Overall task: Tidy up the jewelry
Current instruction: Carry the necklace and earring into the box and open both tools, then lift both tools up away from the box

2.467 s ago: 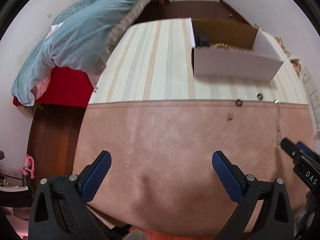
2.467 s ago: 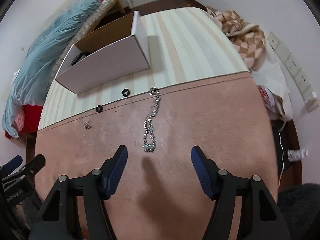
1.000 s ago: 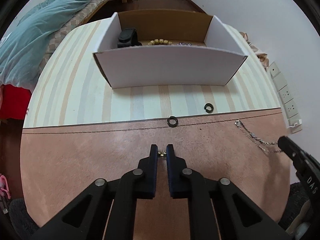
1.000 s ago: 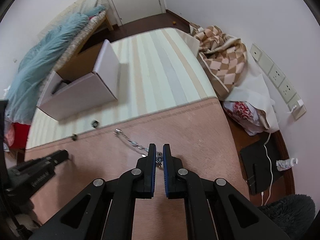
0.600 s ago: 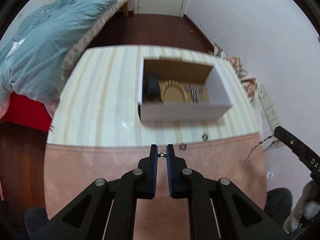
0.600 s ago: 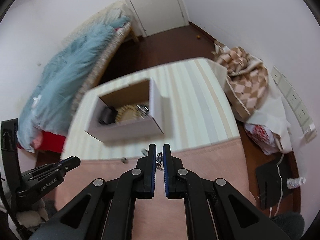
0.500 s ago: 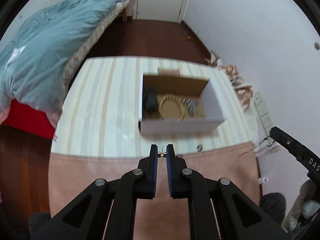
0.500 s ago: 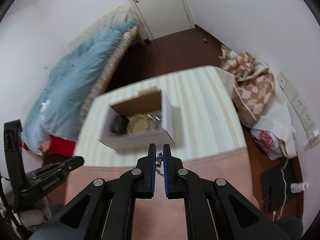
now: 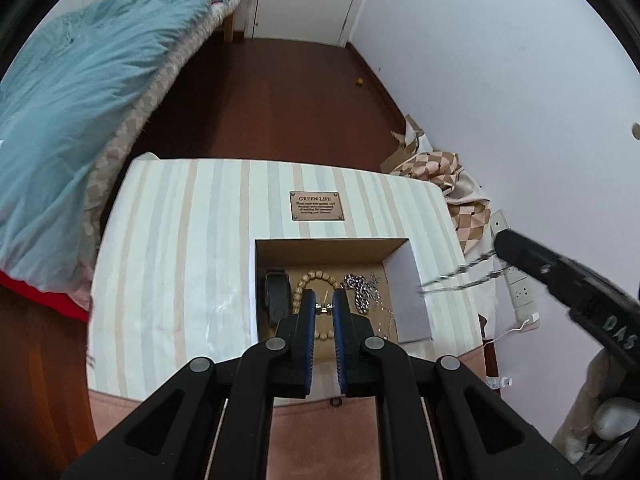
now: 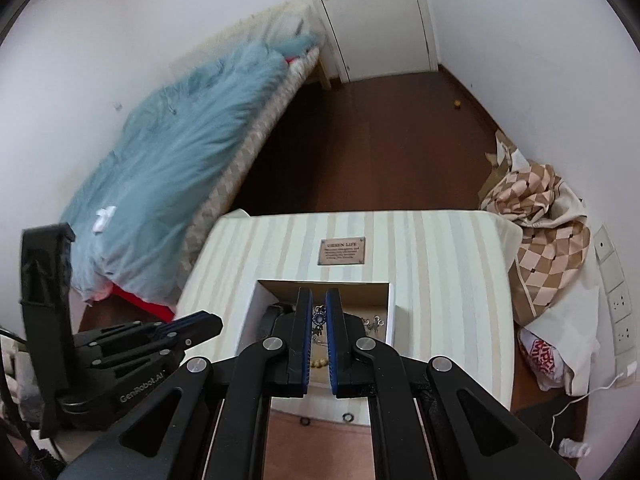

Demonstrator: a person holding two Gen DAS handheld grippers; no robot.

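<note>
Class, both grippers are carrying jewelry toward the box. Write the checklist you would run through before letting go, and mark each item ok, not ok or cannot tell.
1. Left gripper shut on the small gold piece: ok.
2. Right gripper shut on the silver chain: ok.
3. Box open, room inside beside the bead bracelet: ok.
4. Left gripper lined up over the box: ok.
5. Chain's hanging end clear of the box wall: cannot tell, it is blurred and swinging by the right wall.
6. All pieces collected: not ok, two rings lie on the bench in front of the box.
</note>
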